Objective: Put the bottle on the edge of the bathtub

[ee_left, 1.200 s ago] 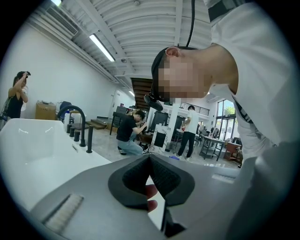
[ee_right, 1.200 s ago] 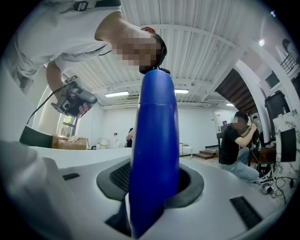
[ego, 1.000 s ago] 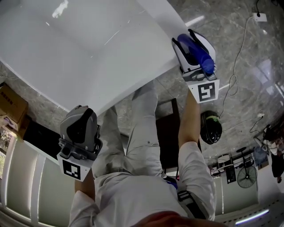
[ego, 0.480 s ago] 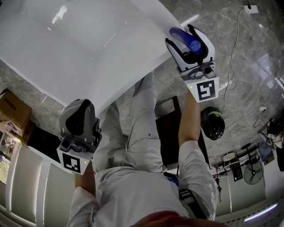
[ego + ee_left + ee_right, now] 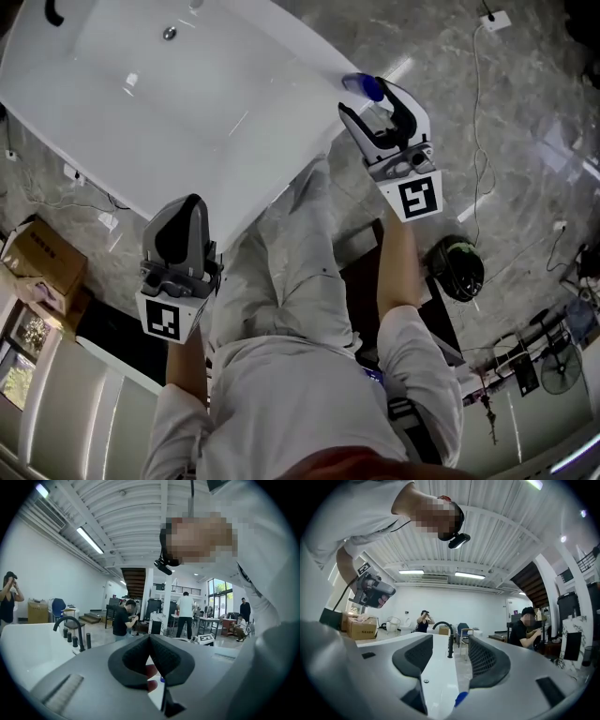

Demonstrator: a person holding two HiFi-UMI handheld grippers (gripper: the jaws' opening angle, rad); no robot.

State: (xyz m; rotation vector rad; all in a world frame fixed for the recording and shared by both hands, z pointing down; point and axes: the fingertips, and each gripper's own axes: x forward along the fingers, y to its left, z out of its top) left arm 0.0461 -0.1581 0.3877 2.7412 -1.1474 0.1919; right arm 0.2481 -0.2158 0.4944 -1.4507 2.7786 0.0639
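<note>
While I hold left gripper (image 5: 181,214) beside near rim of bathtub (image 5: 178,112), its jaws are pressed together, nothing between them. White tub fills upper left of head view. Blue bottle (image 5: 362,85) sits on tub's right edge, near corner. My right gripper (image 5: 373,105) right at it: jaws spread wide, bottle low between them, pads clear of it.

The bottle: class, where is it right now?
In the head view the blue bottle sits on the bathtub's right-hand rim, between the right gripper's open jaws.
</note>
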